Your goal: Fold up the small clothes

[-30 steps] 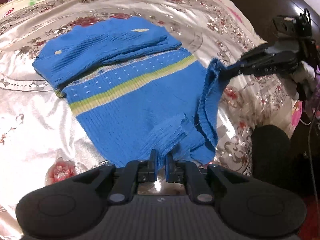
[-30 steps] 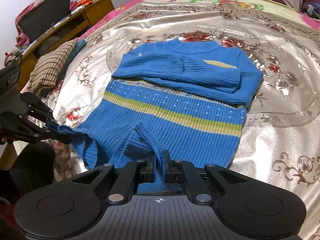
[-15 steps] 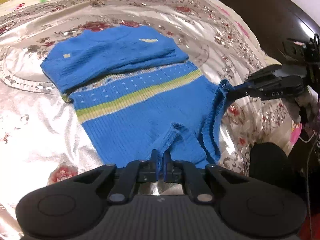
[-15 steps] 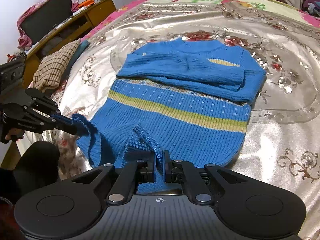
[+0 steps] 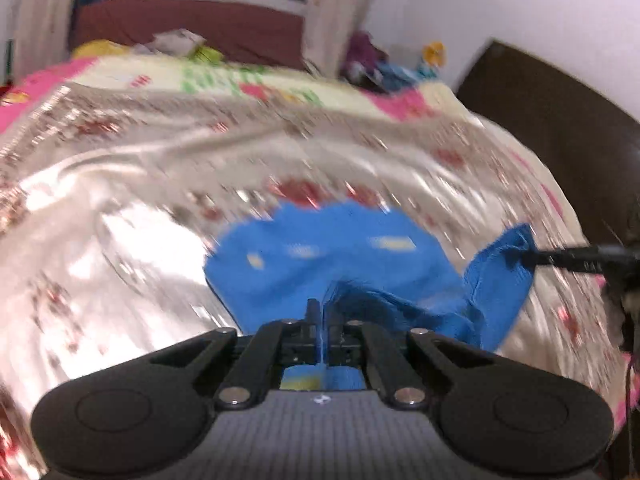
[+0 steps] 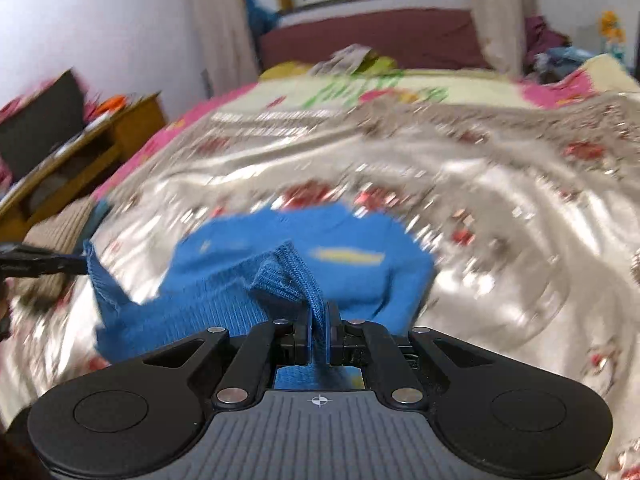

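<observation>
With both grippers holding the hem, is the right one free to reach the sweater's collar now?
Probably not: the right gripper is shut on the blue sweater hem, like the left gripper. The path over the bedspread looks open, though blurred.

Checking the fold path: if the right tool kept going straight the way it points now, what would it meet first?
Likely the blue sweater itself. The right tool is shut on its lifted hem, and straight ahead lies the sweater's folded upper part on the shiny bedspread. Motion blur makes depth uncertain.
</observation>
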